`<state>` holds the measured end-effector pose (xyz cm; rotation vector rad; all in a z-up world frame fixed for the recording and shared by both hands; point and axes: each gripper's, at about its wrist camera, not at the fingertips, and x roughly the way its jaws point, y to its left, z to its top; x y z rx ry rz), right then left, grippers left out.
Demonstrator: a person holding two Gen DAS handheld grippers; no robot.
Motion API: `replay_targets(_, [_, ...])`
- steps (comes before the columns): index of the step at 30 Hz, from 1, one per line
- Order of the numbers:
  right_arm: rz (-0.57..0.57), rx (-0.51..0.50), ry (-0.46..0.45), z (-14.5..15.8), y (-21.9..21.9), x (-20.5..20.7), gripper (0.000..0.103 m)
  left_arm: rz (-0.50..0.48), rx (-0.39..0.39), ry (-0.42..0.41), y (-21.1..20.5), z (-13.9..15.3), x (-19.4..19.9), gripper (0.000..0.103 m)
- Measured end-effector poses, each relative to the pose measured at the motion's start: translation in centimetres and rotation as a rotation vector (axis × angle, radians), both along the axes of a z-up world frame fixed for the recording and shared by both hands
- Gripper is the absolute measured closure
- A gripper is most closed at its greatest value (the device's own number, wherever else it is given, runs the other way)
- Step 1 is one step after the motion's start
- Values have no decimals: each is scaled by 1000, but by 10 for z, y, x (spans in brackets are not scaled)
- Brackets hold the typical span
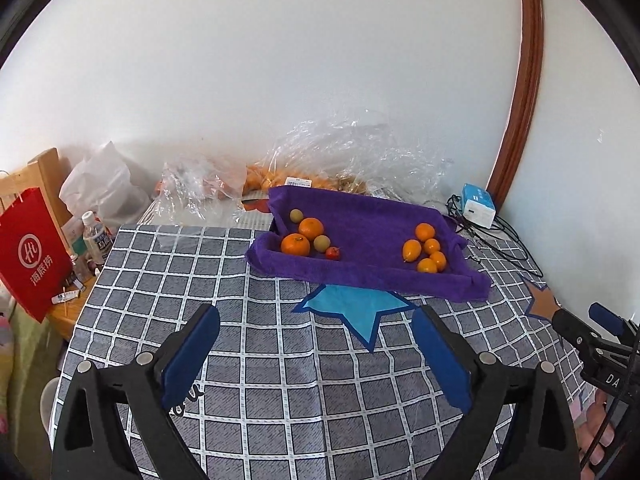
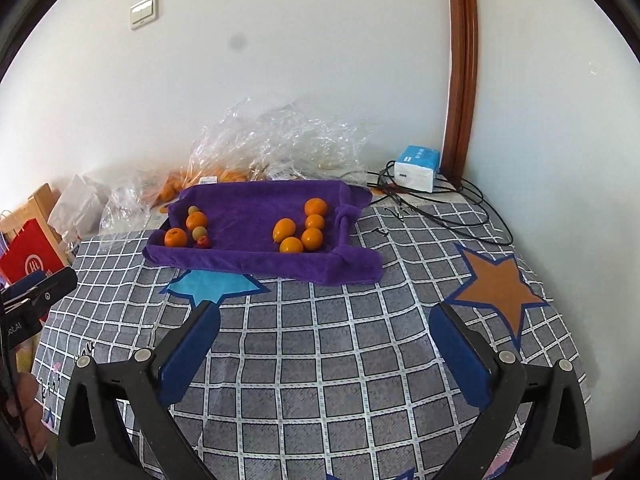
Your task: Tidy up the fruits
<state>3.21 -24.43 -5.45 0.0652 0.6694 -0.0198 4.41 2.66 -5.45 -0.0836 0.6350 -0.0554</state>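
A purple towel-lined tray (image 1: 372,276) (image 2: 256,264) sits at the back of the checked table. At its left lie two oranges (image 1: 295,244) (image 2: 175,237), two small green fruits (image 1: 321,243) (image 2: 199,233) and a small red fruit (image 1: 332,253) (image 2: 203,242). At its right lie several small orange fruits (image 1: 426,254) (image 2: 301,232). My left gripper (image 1: 316,328) is open and empty, over the table in front of the tray. My right gripper (image 2: 324,320) is open and empty, also in front of the tray.
Crumpled clear plastic bags (image 1: 344,152) (image 2: 272,144) with more oranges lie behind the tray by the wall. A blue-white box (image 1: 478,204) (image 2: 416,168) and black cables (image 2: 448,208) are at the back right. A red bag (image 1: 32,252) and bottles (image 1: 96,238) stand left.
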Motion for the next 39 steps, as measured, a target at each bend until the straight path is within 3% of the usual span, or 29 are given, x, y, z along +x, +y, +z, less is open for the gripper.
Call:
replay_targets(7, [-7,-11,-4,-1,-2,-6,0,11,33,-4,-5,-1,-3,6])
replay_targets(39, [-16,-18,10,-7,2,-10,0,6,12,-9,-2,0,-11,6])
